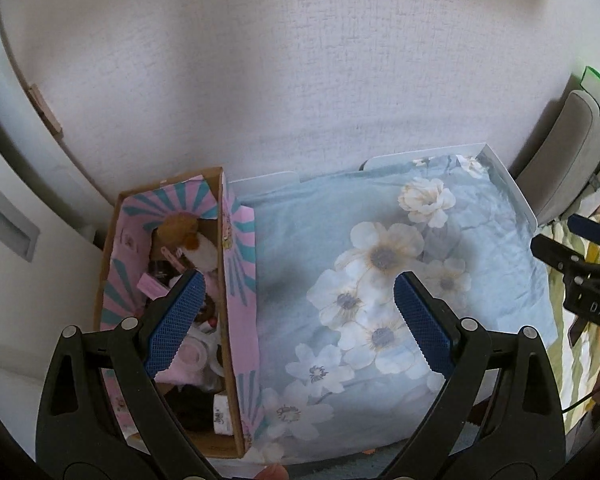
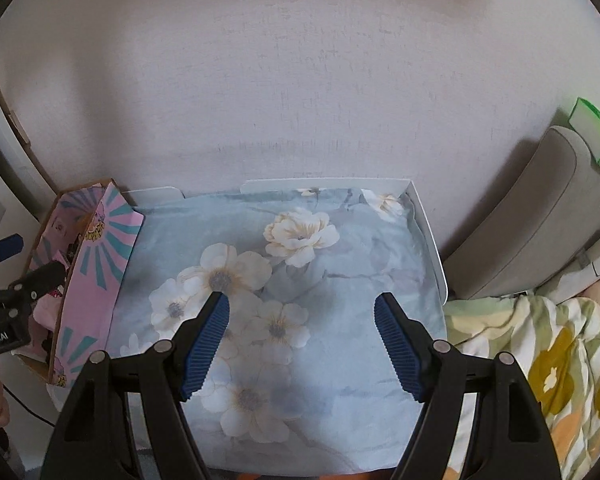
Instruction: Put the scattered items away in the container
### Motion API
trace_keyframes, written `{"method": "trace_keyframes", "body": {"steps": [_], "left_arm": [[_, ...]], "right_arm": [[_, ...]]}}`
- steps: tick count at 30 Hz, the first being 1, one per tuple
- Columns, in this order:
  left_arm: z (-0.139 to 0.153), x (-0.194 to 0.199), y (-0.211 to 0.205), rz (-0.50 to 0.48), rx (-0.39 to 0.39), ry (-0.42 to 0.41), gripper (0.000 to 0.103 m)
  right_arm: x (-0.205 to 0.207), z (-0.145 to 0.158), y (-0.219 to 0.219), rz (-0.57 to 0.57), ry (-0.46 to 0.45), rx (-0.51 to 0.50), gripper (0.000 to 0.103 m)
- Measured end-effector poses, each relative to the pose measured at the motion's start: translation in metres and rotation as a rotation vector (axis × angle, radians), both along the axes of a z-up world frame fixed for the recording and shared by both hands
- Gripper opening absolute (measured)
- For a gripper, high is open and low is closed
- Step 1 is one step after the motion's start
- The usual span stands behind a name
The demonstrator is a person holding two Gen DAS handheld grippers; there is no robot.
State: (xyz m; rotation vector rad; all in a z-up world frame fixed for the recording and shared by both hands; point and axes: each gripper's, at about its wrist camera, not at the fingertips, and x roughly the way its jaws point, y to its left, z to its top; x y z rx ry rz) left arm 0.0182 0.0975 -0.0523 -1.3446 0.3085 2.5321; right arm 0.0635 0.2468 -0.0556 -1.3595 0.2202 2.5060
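A cardboard box [image 1: 230, 280] lined with pink and teal paper stands at the left of the blue floral cloth [image 1: 380, 280]. It holds several small items, among them a brown and white plush toy [image 1: 188, 240]. My left gripper [image 1: 296, 300] is open and empty, above the box's right wall. My right gripper [image 2: 302, 312] is open and empty, above the middle of the floral cloth [image 2: 300, 280]. The box also shows at the left of the right wrist view [image 2: 96, 280]. No loose items show on the cloth.
The cloth lies in a shallow white tray [image 2: 432, 232] against a pale wall. A grey cushion [image 2: 540, 216] stands at the right, with a green and white packet [image 2: 596, 136] on top. A yellow-flowered blanket [image 2: 548, 360] lies at the lower right.
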Motion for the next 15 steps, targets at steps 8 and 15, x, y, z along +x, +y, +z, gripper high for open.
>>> {"method": "trace_keyframes", "body": {"steps": [8, 15], "left_arm": [[-0.003, 0.002, -0.003, 0.020, 0.016, -0.018, 0.096], [-0.003, 0.003, -0.007, 0.031, 0.006, 0.013, 0.096]], "right_arm": [[-0.001, -0.006, -0.003, 0.026, 0.007, -0.028, 0.071], [-0.004, -0.011, -0.008, 0.049, 0.002, -0.027, 0.071]]}}
